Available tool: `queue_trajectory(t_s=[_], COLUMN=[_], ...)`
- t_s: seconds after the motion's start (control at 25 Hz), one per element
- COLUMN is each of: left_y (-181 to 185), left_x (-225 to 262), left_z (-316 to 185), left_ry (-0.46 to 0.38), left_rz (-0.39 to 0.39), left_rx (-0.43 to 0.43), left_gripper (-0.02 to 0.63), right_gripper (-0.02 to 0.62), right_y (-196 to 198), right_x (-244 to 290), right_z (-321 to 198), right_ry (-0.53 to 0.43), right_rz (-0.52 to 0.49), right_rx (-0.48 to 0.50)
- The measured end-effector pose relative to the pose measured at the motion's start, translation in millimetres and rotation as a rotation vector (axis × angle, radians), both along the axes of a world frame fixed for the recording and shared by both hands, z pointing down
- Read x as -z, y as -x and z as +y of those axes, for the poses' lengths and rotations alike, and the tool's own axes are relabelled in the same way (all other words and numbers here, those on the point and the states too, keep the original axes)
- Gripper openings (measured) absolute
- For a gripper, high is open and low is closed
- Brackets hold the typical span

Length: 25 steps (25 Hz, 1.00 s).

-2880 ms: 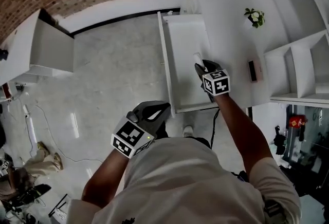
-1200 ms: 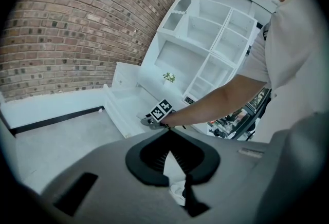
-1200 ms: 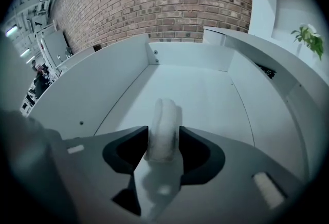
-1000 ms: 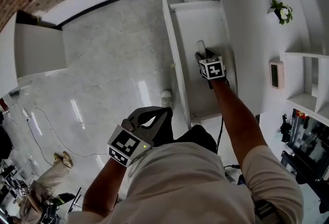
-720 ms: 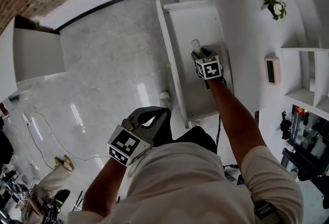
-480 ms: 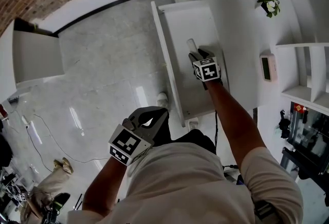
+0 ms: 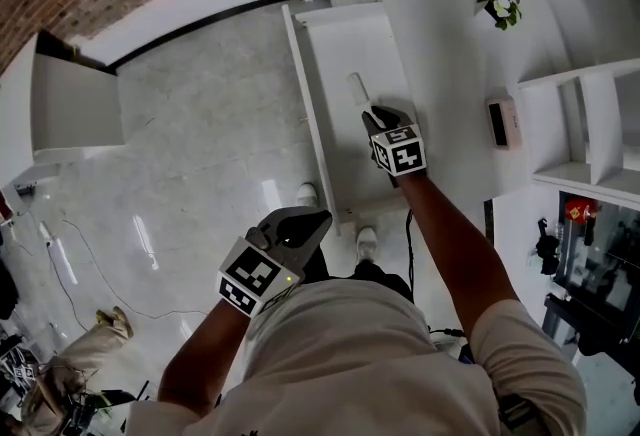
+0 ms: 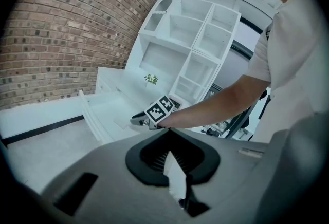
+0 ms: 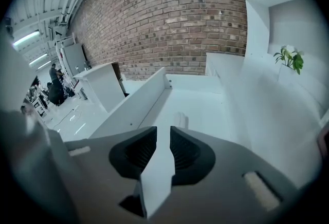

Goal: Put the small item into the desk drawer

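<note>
Right gripper (image 7: pixel 374 116) above open drawer (image 7: pixel 330 49); jaws just closing, narrow gap, nothing between.
- Below, ahead: drawer bottom mostly bare; only small white item (image 7: pixel 357 87) lies just ahead of jaws.
- Left of it: drawer front panel (image 7: pixel 305 124) stands as wall toward floor (image 7: pixel 200 144).
- Right: desk top (image 7: pixel 440 74) close alongside.
- Above: free.
- Further right, well apart: potted plant (image 7: pixel 497 4), pink device (image 7: pixel 499 123), shelf unit (image 7: pixel 590 104).

Left gripper (image 7: pixel 310 218) over floor, room all round; white cabinet (image 7: pixel 75 109) far to its left.
</note>
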<state>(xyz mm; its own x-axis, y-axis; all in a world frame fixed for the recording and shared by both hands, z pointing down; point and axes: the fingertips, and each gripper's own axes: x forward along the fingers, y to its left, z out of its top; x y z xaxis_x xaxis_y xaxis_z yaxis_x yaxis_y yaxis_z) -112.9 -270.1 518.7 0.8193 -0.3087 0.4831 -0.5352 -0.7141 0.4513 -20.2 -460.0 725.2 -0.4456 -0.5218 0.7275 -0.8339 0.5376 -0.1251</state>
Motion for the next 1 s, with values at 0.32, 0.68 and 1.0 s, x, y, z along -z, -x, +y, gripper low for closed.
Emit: queue_trajectory(t_s=[0.32,0.68,1.0], left_y=[-43,-88,-111], left_x=[13,31,48], left_z=[39,86,117], left_ry=[-0.043,-0.086,-0.124], left_rz=[-0.010,-0.009,-0.021], left_rx=[0.013,0.046,0.077], left_gripper=[0.006,0.006,0.006], right_gripper=[0.051,0.017,0.012], right_y=[-25,-60,-88], right_x=[43,91,125], right_z=[53,129,205], right_ry=[-0.051,-0.080,-0.070], right_rz=[-0.059,-0.122,-0.153], right_rx=[0.041,0.094,0.182])
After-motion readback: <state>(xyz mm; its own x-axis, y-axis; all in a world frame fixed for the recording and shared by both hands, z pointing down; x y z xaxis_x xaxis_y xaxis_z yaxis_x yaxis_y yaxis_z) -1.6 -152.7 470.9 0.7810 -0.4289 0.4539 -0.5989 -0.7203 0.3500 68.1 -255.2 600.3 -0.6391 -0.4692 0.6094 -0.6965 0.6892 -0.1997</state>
